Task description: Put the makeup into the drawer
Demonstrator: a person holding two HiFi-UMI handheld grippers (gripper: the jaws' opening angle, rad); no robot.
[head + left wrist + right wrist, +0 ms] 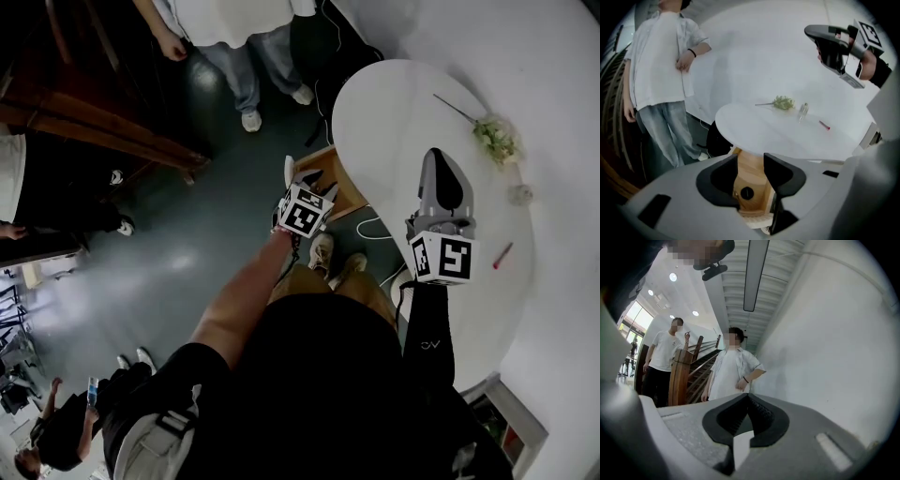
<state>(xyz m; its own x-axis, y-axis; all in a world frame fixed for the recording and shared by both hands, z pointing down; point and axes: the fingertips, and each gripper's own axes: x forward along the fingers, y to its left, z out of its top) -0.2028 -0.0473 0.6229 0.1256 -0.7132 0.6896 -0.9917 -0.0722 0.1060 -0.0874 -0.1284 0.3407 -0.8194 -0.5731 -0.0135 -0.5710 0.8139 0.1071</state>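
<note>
- The wooden drawer (751,174) stands open just beside the rim of the round white table (394,122), lower than the tabletop.
- Inside the drawer lies the makeup (747,192), a small round black piece resting against the pale wood. I see nothing else in there.
- From the left gripper view that piece shows only as a round disc, so I cannot tell any long axis or which way it points.
- The left hand-held gripper (750,159) hangs above the drawer and tilts down at it. Its jaws stand apart and grip nothing. The makeup shows through the gap between them, farther down and clear of the pads.
- The right hand-held gripper (746,398) is held out over the table, pointing level toward the wall. Its jaws are closed tip to tip with nothing between them.
- A slim red stick (503,255) lies flat on the table near the far rim. In the head view its long axis runs on a slant, from lower left to upper right.
- A small clear bottle (520,194) stands upright near the stick, apart from it.
- A green sprig (495,139) lies beyond the bottle, its thin stem trailing toward the table's middle.
- A person in a white shirt and jeans (665,70) stands on the floor beside the table.
</note>
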